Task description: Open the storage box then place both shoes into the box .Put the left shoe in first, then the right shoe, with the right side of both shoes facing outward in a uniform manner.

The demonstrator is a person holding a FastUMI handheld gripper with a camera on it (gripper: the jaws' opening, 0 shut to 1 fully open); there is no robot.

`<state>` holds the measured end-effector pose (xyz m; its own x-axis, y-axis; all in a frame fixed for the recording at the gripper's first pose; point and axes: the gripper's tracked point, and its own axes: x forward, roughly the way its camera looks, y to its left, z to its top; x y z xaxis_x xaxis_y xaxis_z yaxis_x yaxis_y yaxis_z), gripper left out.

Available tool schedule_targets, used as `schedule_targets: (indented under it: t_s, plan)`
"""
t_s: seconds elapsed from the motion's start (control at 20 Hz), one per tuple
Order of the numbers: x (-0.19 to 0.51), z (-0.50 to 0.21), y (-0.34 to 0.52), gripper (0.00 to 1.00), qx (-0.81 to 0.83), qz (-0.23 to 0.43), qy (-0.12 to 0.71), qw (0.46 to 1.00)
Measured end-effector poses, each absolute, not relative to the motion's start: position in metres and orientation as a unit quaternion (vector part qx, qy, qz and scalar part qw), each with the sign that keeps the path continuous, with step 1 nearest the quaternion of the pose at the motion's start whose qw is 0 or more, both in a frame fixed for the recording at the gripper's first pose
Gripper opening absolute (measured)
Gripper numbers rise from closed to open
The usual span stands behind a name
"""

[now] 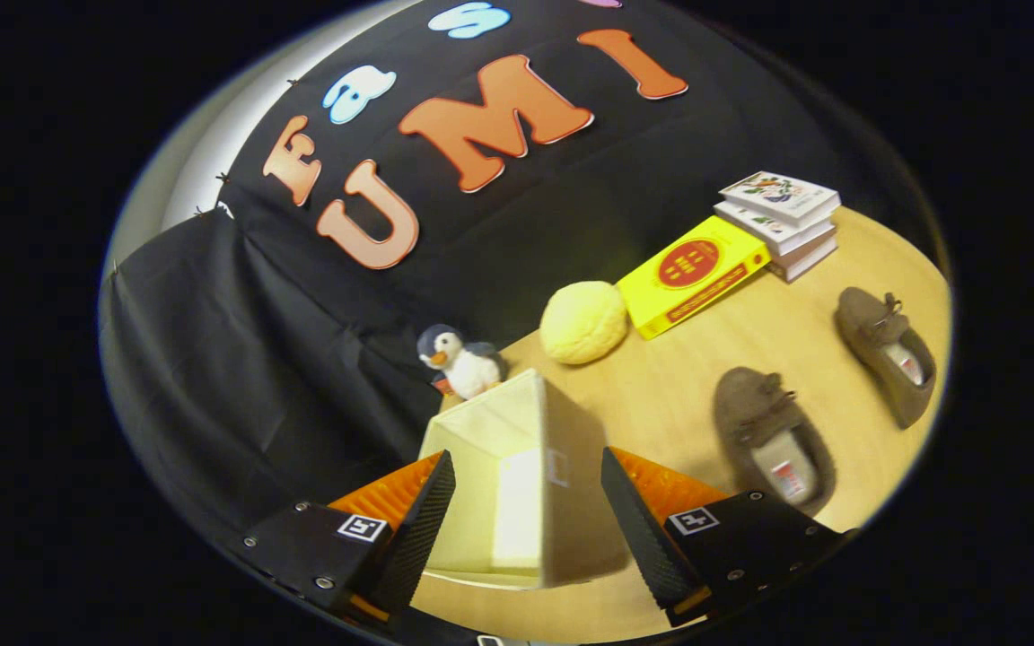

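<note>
The cream fabric storage box [517,475] stood open on the light wooden table [661,395], its inside bare, between the gripper's [526,511] wide-spread fingers, which held nothing. Two brown suede moccasin shoes [773,435] [889,354] lay to its right, apart.

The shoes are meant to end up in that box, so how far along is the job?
The storage box stands open just ahead of the gripper, its inside bare as far as it shows, so the opening step looks done. The gripper holds nothing: its fingers are spread on either side of the box. Still left: both brown shoes, the nearer shoe and the farther shoe, lie on the table beside the box.
</note>
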<state>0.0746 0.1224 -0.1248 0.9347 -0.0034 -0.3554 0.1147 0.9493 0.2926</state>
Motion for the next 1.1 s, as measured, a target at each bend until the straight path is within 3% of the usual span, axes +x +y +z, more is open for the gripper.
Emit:
schedule_targets:
  t_s: [0.45, 1.1]
  plan:
    - [0.041, -0.154, -0.037, 0.98, -0.003, -0.170, 0.184, 0.968]
    - [0.074, -0.218, -0.083, 0.94, -0.084, -0.158, 0.251, 0.951]
